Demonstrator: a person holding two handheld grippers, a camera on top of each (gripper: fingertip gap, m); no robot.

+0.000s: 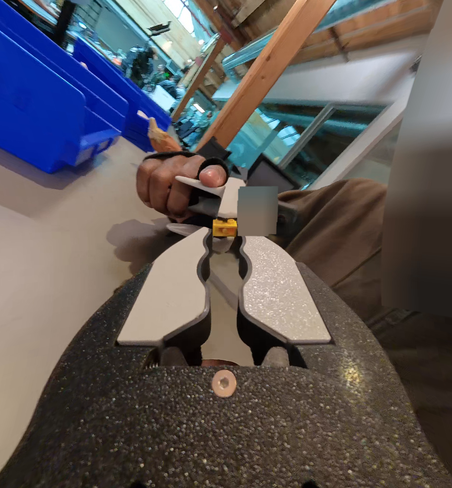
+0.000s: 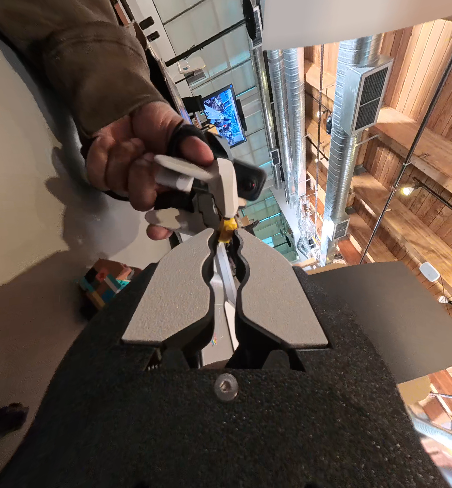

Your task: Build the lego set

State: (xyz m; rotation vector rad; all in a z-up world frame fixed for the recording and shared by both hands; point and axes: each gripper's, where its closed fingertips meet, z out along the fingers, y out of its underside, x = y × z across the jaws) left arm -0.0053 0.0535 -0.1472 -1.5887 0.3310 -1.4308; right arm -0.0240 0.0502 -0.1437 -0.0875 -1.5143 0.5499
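Blue bins (image 1: 48,105) stacked at 10 o'clock in the left wrist view, on the pale table (image 1: 34,264). Contents mostly hidden by the walls; one orange-brown piece (image 1: 161,137) pokes up at the near bin's end, can't tell what it is.

Left gripper (image 1: 224,235): fingers nearly together, only a narrow gap at the tips, clamped on the yellow brick (image 1: 224,227) at 12 o'clock of the claw. Brick is side-on here, held off the table in the air.

Right gripper (image 2: 226,233): same narrow gap, tips pinch the same yellow brick (image 2: 226,229) from the opposite side. The two claws meet nose to nose on it. Whether there's a second piece stuck to it I can't tell, too small and blurred.

Left wrist view only: the person's right hand (image 1: 172,182) wrapped round the other gripper's handle, brown sleeve (image 1: 333,224) at 3 o'clock, a wooden beam (image 1: 261,74) running up to 1 o'clock.

Right wrist view only: the left hand (image 2: 140,163) on its handle with the wrist camera (image 2: 248,182) facing back, a partly built multicolour lego model (image 2: 106,287) on the table at 9 o'clock, a small dark piece (image 2: 5,420) at 8 o'clock, a wall screen (image 2: 224,116) at 12 o'clock, metal ducts (image 2: 343,145) and timber ceiling at 2 o'clock.
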